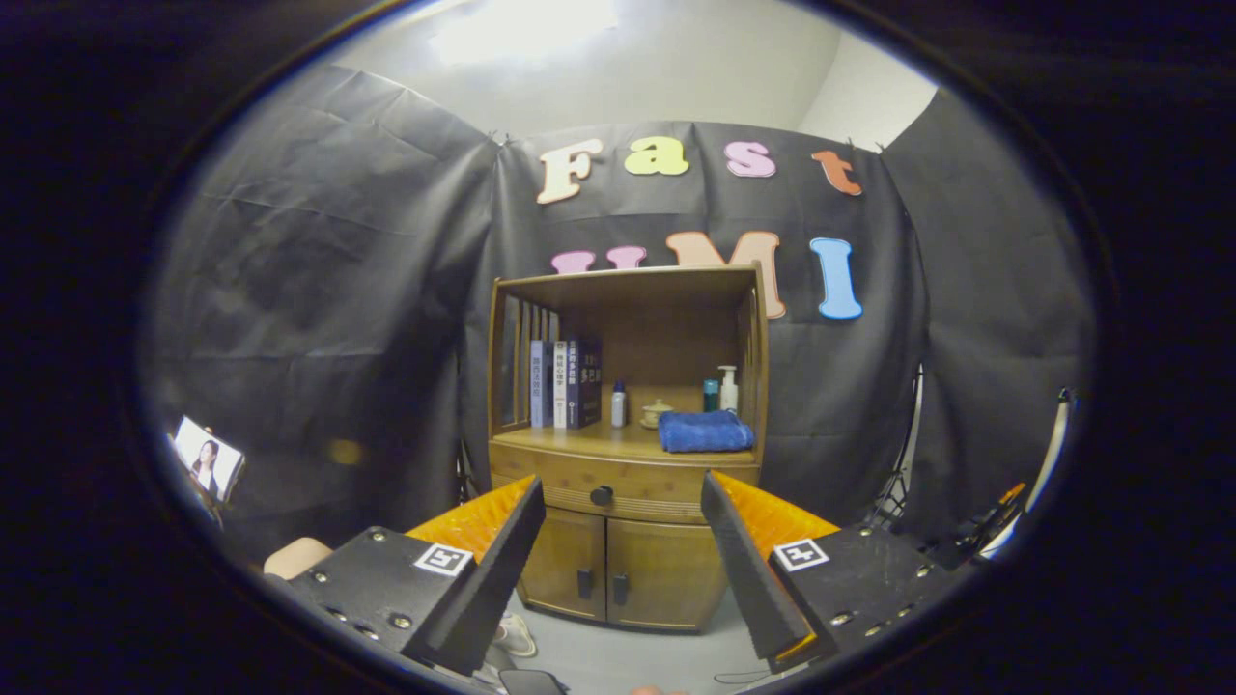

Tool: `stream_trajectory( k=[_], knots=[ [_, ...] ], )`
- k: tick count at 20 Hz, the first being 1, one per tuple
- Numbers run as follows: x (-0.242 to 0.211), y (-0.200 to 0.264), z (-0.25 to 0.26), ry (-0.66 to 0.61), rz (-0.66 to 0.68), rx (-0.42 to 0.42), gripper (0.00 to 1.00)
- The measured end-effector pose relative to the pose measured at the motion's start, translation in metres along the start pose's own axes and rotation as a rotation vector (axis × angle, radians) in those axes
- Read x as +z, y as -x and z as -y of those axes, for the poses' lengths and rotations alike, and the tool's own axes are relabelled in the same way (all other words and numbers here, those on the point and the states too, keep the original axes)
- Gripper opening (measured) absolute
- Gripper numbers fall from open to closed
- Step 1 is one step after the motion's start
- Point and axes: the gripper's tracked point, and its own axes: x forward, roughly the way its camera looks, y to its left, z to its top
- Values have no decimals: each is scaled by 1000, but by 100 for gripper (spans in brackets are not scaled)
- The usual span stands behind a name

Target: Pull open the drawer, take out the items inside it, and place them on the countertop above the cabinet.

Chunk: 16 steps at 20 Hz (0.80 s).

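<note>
Two fingers of the hand-held gripper (623, 569) stand spread wide, nothing between them, well short of the cabinet (623, 454). Drawer (618, 487) is shut, dead ahead at 12 o'clock from the fingertips, just under the worktop (589, 442). Its dark round knob (602, 496) sits mid-front, slightly toward 11 o'clock of the gap's centre. Items inside the drawer can't be seen yet.

Step in hand, by my read: approach and grab the knob. To do it well, nudge toward 11 so the knob centres in the gap, go straight in level, pinch on the knob's sides, then pull back square to the drawer front so it doesn't bind.

Edges: the worktop lip overhangs right above the drawer, so stay below it on the way in. Two lower doors (623, 574) with small handles sit at 6 o'clock of the knob; don't catch those.

Room on the worktop: books (566, 383) at the 9 o'clock side, small bottle (618, 404) and a little jar (657, 413) mid-back, blue towel (705, 430) and pump bottle (728, 389) at the 3 o'clock side. Bare strip along the front-left, in front of the books, looks best for drops. Floor in front of the cabinet looks open for the pull-back.
</note>
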Motion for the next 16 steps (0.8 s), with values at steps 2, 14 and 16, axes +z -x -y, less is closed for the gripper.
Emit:
stream_trajectory(
  k=[2,14,16],
  knots=[
    [0,-5,-1,2,-4,4,97],
    [-49,-121,-28,1,-55,6,98],
    [-61,-146,-30,1,-61,-13,98]
  ],
)
